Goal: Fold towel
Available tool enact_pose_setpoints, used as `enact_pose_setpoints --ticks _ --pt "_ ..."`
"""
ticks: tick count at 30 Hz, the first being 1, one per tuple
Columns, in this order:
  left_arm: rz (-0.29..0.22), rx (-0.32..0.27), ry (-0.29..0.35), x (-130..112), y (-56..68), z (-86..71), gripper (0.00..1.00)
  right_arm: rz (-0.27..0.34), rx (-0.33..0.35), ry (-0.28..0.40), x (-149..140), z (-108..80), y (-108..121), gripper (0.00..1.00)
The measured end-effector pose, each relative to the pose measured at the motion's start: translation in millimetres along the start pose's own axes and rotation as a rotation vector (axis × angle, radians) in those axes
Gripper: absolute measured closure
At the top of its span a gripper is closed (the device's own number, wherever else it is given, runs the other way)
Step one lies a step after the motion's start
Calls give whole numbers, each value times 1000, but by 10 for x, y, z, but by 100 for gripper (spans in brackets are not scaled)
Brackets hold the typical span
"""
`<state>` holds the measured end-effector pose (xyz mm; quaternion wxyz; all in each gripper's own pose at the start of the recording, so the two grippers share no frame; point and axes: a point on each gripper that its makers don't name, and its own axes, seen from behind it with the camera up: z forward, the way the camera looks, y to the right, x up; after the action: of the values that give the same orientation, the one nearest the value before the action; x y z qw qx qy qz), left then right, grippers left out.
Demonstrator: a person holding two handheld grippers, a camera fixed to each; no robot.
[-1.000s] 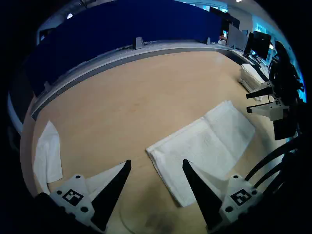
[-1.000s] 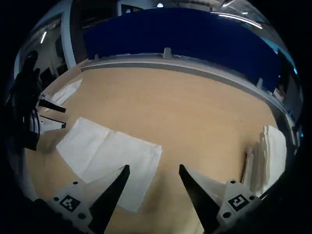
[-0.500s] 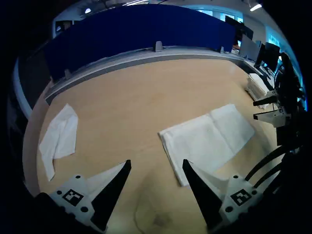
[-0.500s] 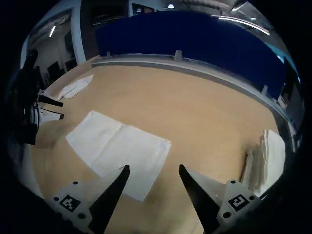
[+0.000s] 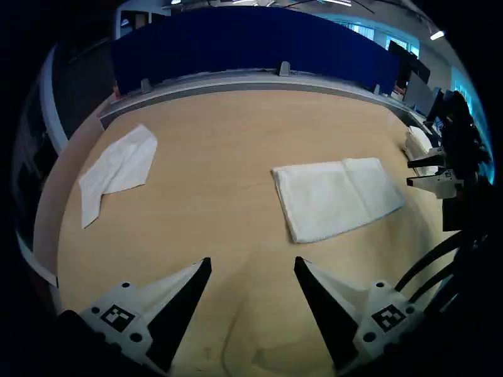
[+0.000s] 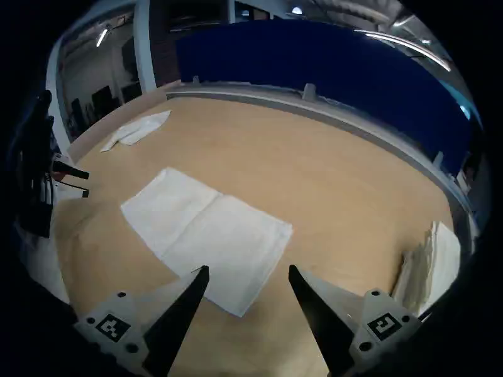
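Tabletop (image 5: 239, 144): bare, smooth wood. Your towel may slide if you pull before lifting.
Towel (image 5: 336, 196): lies flat mid-tabletop, apparently doubled, with a crease across it. Pinch one layer only and the fold could open.
Stack (image 6: 434, 267): folded towels at the right edge. A wide swing could topple them.
Loose cloth (image 5: 116, 168): crumpled near the far left corner. Don't grab it by mistake.
Left hand-held gripper (image 5: 251, 260): wide, empty, well apart from the towel.
Right hand-held gripper (image 6: 248, 269): wide, empty, near the towel's closest corner. Uneven grips would skew the edges.
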<state>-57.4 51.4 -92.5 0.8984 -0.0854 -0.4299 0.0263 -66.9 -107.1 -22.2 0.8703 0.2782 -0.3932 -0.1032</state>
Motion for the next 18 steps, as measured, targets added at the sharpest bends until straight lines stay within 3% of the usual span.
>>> enact_pose_setpoints --ticks 13,18 --pt "-50 27 7 -242 -23 -320 2 -139 76 -129 -483 74 -198 3" --pt "-71 36 -1 -360 -49 -391 2 -150 86 -154 -576 105 -205 13"
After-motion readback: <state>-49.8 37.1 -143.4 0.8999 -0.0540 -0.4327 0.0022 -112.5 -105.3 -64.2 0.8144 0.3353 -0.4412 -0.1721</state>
